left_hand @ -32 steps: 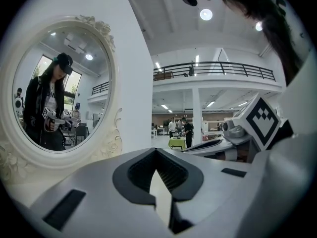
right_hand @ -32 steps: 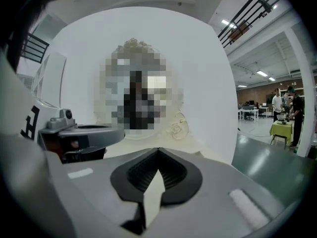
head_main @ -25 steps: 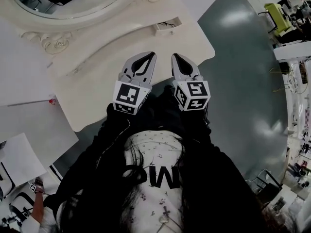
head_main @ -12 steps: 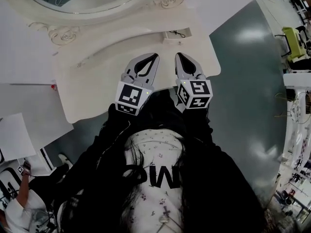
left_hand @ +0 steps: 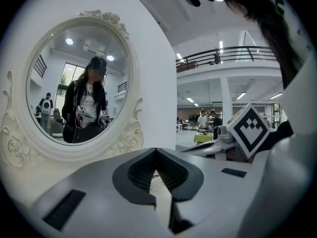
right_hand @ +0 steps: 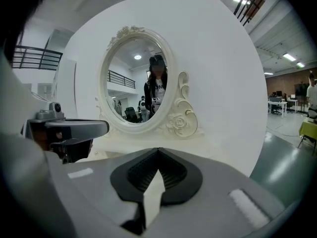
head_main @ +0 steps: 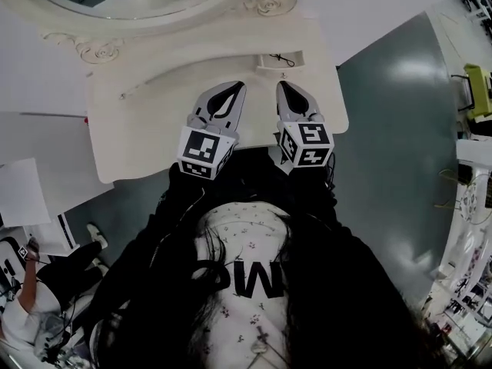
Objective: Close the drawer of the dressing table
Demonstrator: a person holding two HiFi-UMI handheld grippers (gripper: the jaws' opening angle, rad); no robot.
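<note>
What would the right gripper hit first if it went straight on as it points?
Probably the mirror's carved lower frame; nothing shows between it and the right gripper, though depth is unclear.

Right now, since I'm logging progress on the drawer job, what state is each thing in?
left gripper: fingers shut, nothing between them.
right gripper: fingers shut, nothing between them.
drawer: not in sight; cannot tell whether open or closed.
mirror: upright.
</note>
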